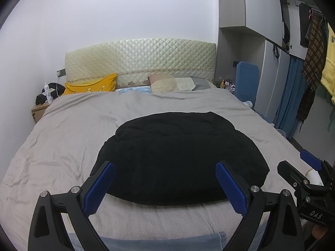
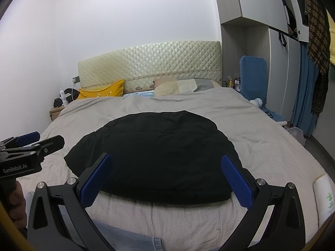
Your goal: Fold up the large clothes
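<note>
Left wrist: grey-covered bed [image 1: 62,138], wardrobe [image 1: 261,10].

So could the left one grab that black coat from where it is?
Probably yes. The left hand-held gripper is open and points at the black coat, whose near edge lies between its fingers on the bed, with nothing in the way.

Even, soft indoor light, sharp focus, strong fisheye bending and dark vignetted corners.

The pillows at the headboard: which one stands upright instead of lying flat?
The yellow pillow with a crown print, on the left, leans up against the headboard. The beige pillow beside it lies flat.
</note>
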`<state>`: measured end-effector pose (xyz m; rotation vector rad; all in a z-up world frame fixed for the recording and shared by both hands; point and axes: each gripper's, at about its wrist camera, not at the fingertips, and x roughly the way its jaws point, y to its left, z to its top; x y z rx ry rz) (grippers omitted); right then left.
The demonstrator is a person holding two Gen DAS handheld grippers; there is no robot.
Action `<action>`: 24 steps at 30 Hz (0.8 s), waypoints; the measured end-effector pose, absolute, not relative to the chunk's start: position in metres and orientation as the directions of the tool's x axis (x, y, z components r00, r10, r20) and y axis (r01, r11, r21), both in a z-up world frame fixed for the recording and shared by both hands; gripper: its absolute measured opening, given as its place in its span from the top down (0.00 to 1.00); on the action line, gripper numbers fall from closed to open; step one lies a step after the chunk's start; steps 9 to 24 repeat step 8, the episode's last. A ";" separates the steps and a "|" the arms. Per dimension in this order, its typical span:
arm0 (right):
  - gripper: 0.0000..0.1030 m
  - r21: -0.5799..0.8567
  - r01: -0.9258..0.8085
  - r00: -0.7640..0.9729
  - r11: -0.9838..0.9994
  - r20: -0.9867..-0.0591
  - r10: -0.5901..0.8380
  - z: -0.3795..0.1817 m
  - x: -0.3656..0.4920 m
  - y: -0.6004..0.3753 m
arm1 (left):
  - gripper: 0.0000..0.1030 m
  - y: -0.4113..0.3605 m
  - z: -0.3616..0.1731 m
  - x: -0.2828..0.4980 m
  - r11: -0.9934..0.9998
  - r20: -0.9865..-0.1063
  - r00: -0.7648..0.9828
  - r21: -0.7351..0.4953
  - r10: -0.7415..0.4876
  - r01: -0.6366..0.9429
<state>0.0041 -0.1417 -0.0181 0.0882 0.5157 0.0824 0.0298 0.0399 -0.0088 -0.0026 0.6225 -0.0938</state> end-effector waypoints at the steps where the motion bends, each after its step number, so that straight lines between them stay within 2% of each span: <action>1: 0.00 0.105 -0.056 0.867 0.993 -0.489 0.101 -0.018 0.004 -0.142 | 0.05 0.039 -0.009 0.029 0.996 -0.580 0.810 -0.029 -0.088 0.087; 24: 0.00 0.100 -0.053 0.867 0.994 -0.489 0.096 -0.018 0.004 -0.140 | 0.05 0.038 -0.007 0.027 0.995 -0.578 0.811 -0.036 -0.096 0.092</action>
